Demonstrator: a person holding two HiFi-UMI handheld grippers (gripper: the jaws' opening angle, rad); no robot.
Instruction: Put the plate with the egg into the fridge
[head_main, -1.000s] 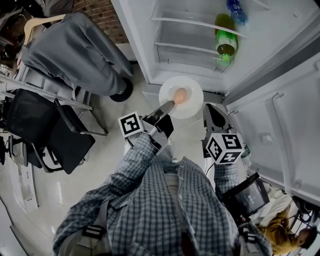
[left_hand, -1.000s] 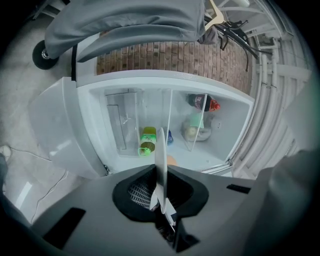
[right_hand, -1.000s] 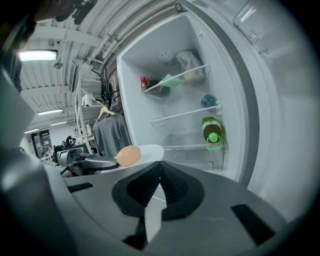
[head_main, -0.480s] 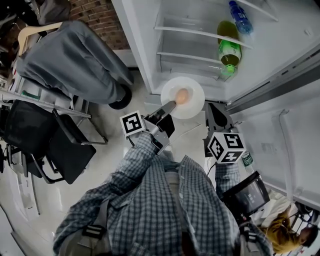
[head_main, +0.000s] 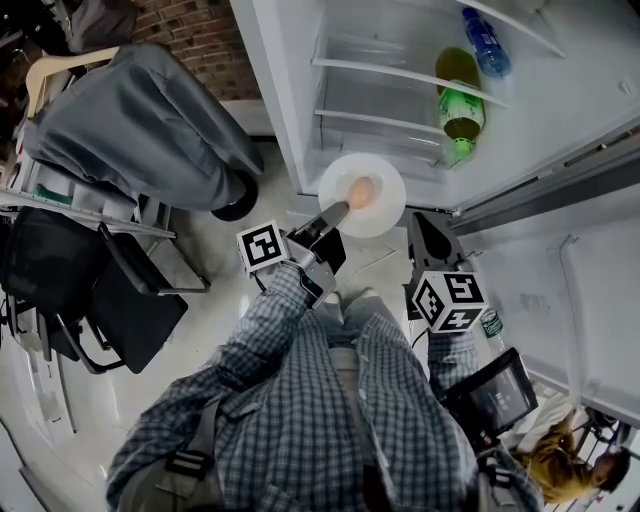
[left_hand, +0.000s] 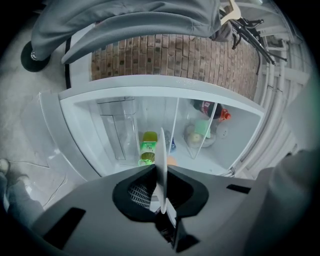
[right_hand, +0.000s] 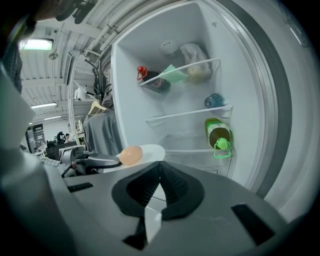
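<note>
A white plate (head_main: 380, 205) with a tan egg (head_main: 361, 190) on it hangs in front of the open fridge's (head_main: 400, 90) lower shelves. My left gripper (head_main: 335, 212) is shut on the plate's near rim. In the left gripper view the plate (left_hand: 162, 150) stands edge-on between the pads. My right gripper (head_main: 425, 232) hovers just right of the plate, jaws shut with nothing in them. The right gripper view shows the egg (right_hand: 131, 155) on the plate (right_hand: 152, 151), with the left gripper (right_hand: 95, 161) holding it.
A green bottle (head_main: 459, 105) and a blue bottle (head_main: 484, 45) lie on fridge shelves. The open fridge door (head_main: 590, 270) stands at right. A chair draped with a grey jacket (head_main: 150, 120) and black chairs (head_main: 100, 280) stand at left.
The plate and both grippers hold almost the same place in front of the fridge; only the head view has shifted slightly.
</note>
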